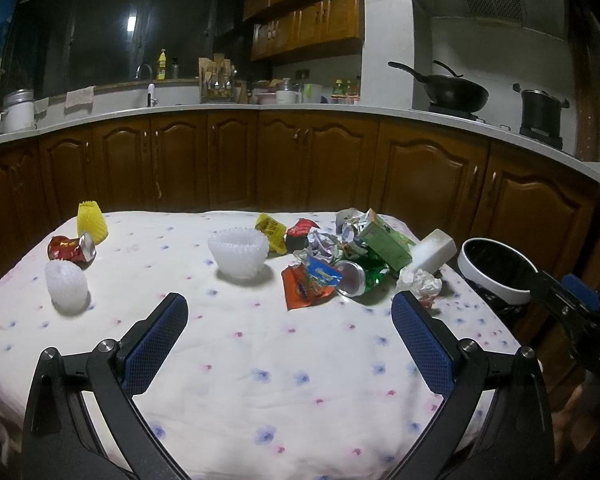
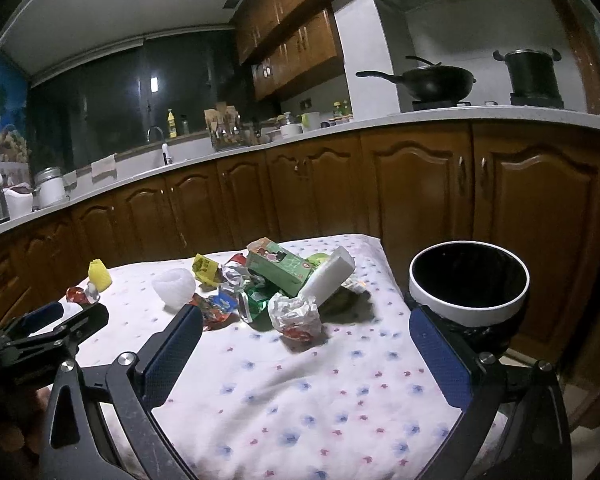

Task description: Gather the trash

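We see the trash heaped at the far right of the table (image 1: 284, 360): a green carton (image 1: 386, 242) leaning on a white foam block (image 1: 434, 254), a crumpled paper ball (image 1: 420, 284) in front of them, a crushed silver can (image 1: 350, 278) and an orange wrapper (image 1: 304, 286) just beside it. A yellow wrapper (image 1: 270, 230) lies behind the heap, near a white foam cup (image 1: 239, 250) at the middle. Well apart, at the far left, lie a red can (image 1: 72, 249), a yellow foam net (image 1: 91, 222) and a white foam net (image 1: 66, 286). The bin (image 2: 468, 282), white-rimmed and lined in what looks like a black bag, stands just beside the table's right edge. Our left gripper (image 1: 290, 320) and right gripper (image 2: 306, 326) both hover over the flowered cloth with fingers spread wide, holding nothing.
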Demonstrator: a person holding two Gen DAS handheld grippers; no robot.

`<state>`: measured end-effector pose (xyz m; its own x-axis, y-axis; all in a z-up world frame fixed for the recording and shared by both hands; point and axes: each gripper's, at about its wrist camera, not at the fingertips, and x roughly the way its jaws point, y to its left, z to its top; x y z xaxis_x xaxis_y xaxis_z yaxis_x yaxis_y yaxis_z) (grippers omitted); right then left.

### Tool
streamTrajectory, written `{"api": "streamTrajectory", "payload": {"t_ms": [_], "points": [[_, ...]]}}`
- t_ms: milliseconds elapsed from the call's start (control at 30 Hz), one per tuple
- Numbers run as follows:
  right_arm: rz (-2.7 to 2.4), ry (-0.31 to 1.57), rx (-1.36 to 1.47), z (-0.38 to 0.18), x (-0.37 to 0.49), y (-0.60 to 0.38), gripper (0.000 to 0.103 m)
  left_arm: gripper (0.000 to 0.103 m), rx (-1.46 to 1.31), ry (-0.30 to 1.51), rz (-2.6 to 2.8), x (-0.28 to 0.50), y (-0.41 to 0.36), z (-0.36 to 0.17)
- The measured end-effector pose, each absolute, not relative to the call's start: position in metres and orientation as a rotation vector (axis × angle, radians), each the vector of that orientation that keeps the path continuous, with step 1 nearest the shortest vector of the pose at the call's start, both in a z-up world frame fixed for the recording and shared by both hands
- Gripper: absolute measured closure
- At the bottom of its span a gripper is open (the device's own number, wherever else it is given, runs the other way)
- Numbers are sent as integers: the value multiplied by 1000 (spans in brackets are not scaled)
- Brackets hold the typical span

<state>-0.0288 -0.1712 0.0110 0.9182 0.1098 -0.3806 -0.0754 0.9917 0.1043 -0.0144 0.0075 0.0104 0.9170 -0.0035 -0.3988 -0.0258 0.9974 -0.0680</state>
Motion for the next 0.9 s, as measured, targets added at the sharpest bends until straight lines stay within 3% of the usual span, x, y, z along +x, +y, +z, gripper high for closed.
{"api": "streamTrajectory", "payload": {"t_ms": [900], "points": [[120,398,91,7,-28,-164,0,0,-77,422,8,-14,14,6]]}}
